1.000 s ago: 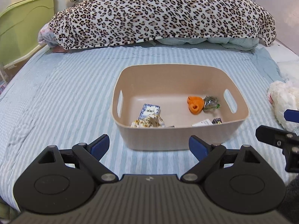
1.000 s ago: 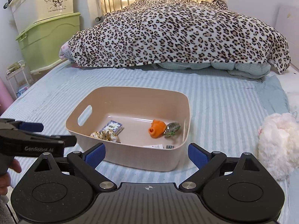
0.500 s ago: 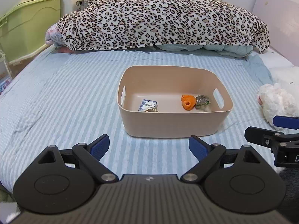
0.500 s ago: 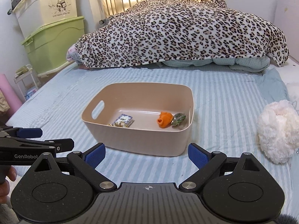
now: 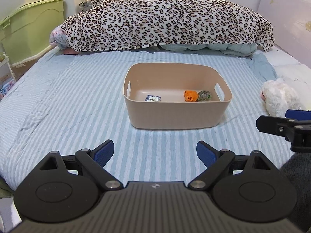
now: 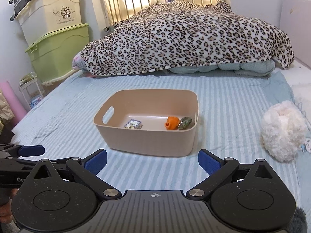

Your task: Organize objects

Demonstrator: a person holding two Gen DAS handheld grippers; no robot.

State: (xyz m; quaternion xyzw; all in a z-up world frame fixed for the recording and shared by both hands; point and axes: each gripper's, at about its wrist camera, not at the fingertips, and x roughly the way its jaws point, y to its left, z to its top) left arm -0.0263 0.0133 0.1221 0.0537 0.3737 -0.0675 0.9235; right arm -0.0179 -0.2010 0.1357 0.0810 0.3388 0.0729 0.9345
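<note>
Beige bin sits mid-bed on your striped sheet, holding, left to right, a blue-patterned packet, an orange toy and a green-grey piece touching it. Your left gripper and right gripper both gape empty, near the bin. A fluffy white plush lies to the right.

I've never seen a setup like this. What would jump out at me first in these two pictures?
Probably the big leopard-print blanket heaped across the far end of the striped bed. Next, the beige bin in the middle of the bed, holding an orange toy, a greenish one beside it and a small blue-patterned packet. A fluffy white plush lies to its right, and two open black grippers frame the foreground.
</note>
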